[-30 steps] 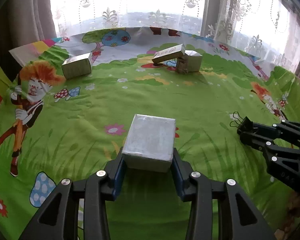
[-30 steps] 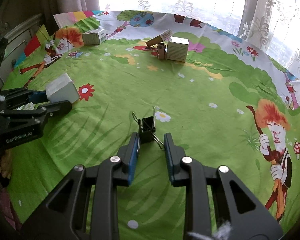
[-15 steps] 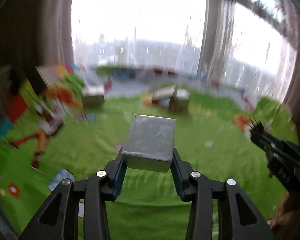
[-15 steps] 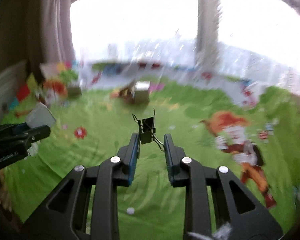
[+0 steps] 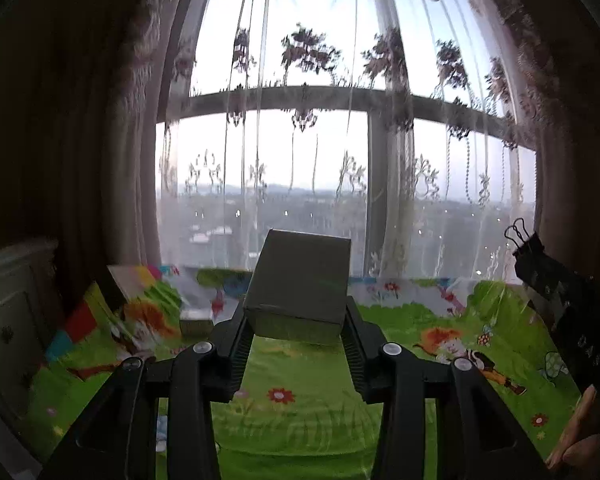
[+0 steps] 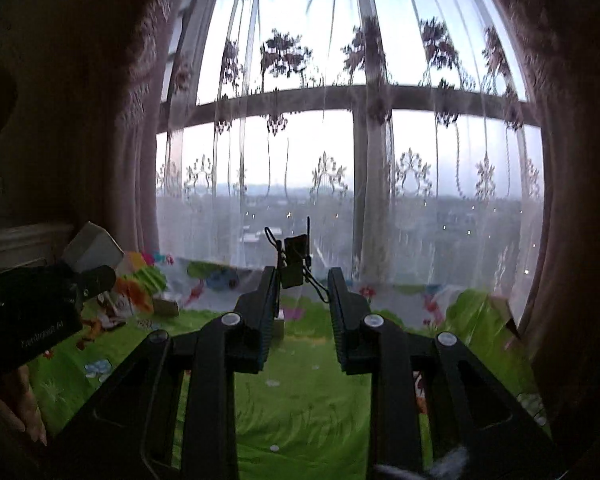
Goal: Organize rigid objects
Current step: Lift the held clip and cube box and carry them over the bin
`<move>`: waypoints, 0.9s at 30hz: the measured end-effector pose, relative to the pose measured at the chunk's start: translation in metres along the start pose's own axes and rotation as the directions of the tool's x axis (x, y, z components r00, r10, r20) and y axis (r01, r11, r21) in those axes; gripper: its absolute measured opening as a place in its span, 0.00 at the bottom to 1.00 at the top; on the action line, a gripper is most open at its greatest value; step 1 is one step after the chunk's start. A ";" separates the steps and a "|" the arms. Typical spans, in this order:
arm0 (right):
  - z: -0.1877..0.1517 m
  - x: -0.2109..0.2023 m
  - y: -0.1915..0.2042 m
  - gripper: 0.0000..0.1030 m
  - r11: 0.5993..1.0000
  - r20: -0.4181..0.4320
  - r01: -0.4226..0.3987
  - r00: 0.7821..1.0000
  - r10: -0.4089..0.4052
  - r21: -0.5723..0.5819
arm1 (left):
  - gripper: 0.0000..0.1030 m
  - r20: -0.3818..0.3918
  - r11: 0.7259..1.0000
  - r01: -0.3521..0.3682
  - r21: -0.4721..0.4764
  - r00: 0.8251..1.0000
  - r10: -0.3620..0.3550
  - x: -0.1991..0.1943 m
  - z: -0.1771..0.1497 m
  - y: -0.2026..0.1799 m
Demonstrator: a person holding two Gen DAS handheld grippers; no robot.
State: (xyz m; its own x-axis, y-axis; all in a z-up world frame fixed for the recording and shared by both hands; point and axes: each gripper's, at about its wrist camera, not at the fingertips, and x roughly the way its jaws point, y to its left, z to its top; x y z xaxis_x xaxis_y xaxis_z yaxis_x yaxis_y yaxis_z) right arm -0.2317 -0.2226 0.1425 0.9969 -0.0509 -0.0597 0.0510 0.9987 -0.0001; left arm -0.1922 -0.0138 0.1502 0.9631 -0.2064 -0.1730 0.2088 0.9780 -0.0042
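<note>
Left wrist view: left tool [image 5: 298, 320] clamps grey box [image 5: 300, 284] between its fingers, box raised clear of green cartoon cloth [image 5: 300, 412] below. Second small box [image 5: 196, 322] on cloth, ahead-left of tool. Right tool [image 5: 540, 264] off to right side, binder clip [image 5: 522, 236] at its tip.

Right wrist view: right tool [image 6: 302, 280] clenched on black binder clip [image 6: 296, 264], clip lifted against lace curtain [image 6: 340, 160]. Left tool [image 6: 88, 276] at left side, carrying grey box [image 6: 92, 248].

Green cartoon-print cloth [image 5: 300, 420], small box [image 5: 196, 321] lying on it
</note>
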 end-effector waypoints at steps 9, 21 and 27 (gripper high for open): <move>0.007 -0.010 0.011 0.28 0.999 0.016 -0.042 0.999 0.042 -0.019 | 0.42 -0.006 1.000 0.000 0.014 1.000 0.001 -0.018 -0.001 0.003; 0.010 -0.026 0.069 0.28 0.968 0.000 -0.231 0.973 0.232 -0.103 | 0.42 -0.026 0.996 -0.086 -0.029 0.996 0.085 -0.060 -0.013 0.046; 0.008 -0.036 0.103 0.28 0.928 -0.018 -0.341 0.939 0.343 -0.147 | 0.42 -0.037 0.987 -0.153 -0.041 0.988 0.151 -0.085 -0.016 0.071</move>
State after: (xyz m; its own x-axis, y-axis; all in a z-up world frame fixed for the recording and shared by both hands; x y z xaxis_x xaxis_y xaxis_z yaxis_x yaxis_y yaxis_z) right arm -0.2622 -0.1181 0.1522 0.9528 0.2944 -0.0741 -0.3018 0.9449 -0.1268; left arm -0.2617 0.0737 0.1486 0.9765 -0.0549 -0.2083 0.0523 0.9985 -0.0180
